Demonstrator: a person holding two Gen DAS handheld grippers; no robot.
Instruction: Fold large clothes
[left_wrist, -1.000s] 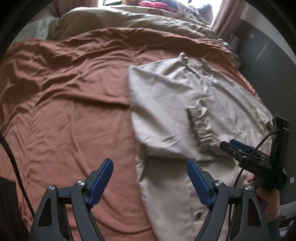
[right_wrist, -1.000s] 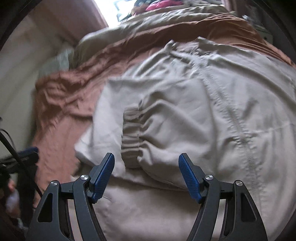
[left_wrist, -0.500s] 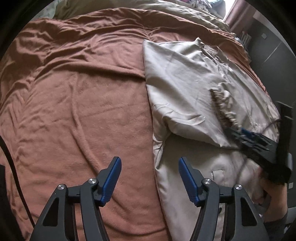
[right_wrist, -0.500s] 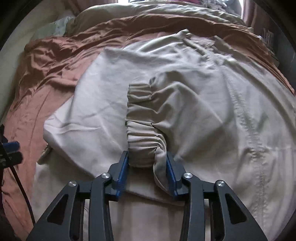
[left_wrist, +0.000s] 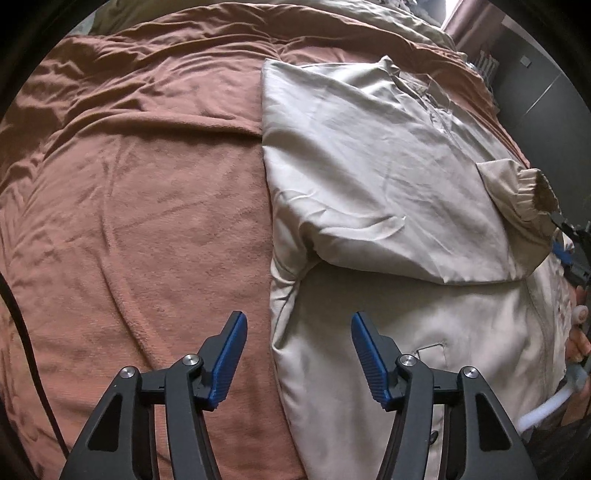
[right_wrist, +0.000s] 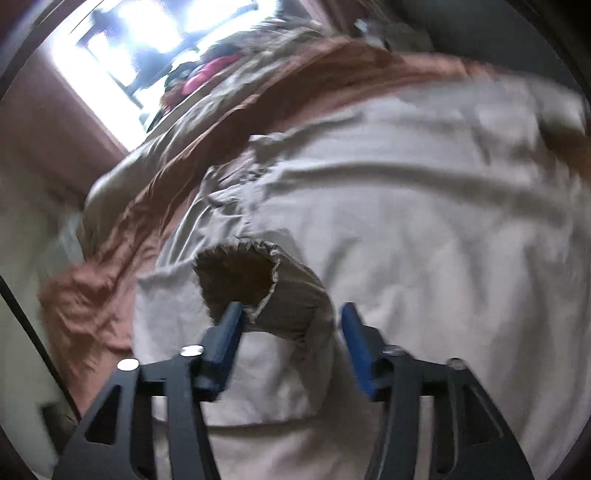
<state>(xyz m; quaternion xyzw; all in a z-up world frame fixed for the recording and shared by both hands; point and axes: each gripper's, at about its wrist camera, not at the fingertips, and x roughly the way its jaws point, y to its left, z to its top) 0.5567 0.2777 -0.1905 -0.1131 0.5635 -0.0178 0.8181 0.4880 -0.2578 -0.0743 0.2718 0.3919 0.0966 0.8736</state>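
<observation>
A beige jacket (left_wrist: 369, 177) lies on a rust-brown bedspread (left_wrist: 129, 203), its left sleeve folded across the body. My left gripper (left_wrist: 297, 347) is open and empty, hovering over the jacket's left edge. The sleeve's elastic cuff (left_wrist: 528, 192) sits at the far right, beside my right gripper (left_wrist: 563, 240). In the blurred right wrist view the right gripper (right_wrist: 290, 325) has its fingers apart around the lifted cuff (right_wrist: 258, 280); the cuff rests against the left fingertip (right_wrist: 231, 325), and I cannot tell whether it is still gripped.
A beige duvet (left_wrist: 369, 11) and pink clothes (right_wrist: 210, 74) lie at the bed's far end under a bright window (right_wrist: 147, 44). Dark furniture (left_wrist: 546, 92) stands to the right of the bed. A black cable (left_wrist: 22, 314) hangs at the left.
The right gripper shut on the sleeve cuff, carried it to the right across the jacket, and its fingers now stand apart. The left gripper moved forward along the jacket's left edge and stayed open.
</observation>
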